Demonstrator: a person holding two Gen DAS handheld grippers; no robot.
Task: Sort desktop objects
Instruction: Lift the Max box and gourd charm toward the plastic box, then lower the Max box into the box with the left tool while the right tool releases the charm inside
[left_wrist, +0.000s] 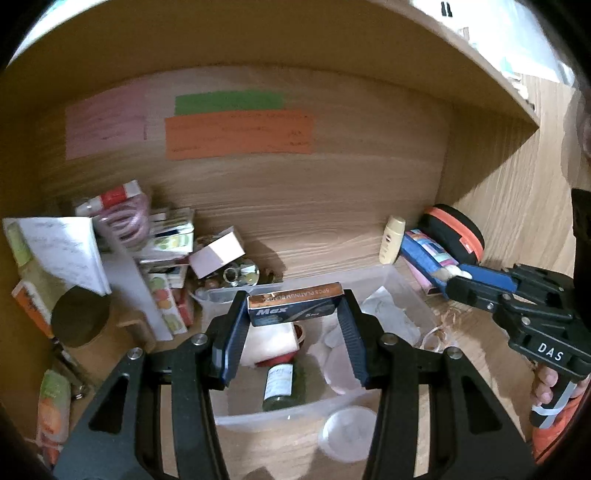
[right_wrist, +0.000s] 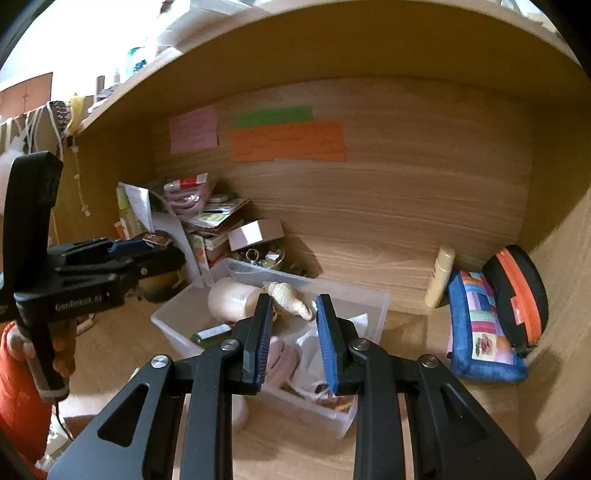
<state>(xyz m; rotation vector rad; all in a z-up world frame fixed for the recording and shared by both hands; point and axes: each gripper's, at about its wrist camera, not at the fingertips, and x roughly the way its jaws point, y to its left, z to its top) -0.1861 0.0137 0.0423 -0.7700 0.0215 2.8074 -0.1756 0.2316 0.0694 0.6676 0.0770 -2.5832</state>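
While both claws hang over the clear plastic bin (left_wrist: 399, 280) on the wooden desk (right_wrist: 424, 406), each one has something pinched. Left gripper (left_wrist: 295, 308) has its blue pads clamped on the ends of a small razor blade box (left_wrist: 295, 303), the one with "Max" and "platinum blades" printed on it, held flat just above the bin. Straight below it inside the bin sits a little green glass bottle (left_wrist: 282, 386), plus some white packets (left_wrist: 388, 317). Right gripper (right_wrist: 293, 308) is nearly closed, nipping a pale spiral seashell (right_wrist: 291, 297) at its fingertips, also above the bin. Off to the right of that claw, a cream lotion tube (right_wrist: 439, 277) leans on the back panel, next to a patchwork blue pouch (right_wrist: 480, 332) and a black case with an orange zip (right_wrist: 517, 295). Messy pile of booklets and boxes (right_wrist: 214, 225) is off to the left.
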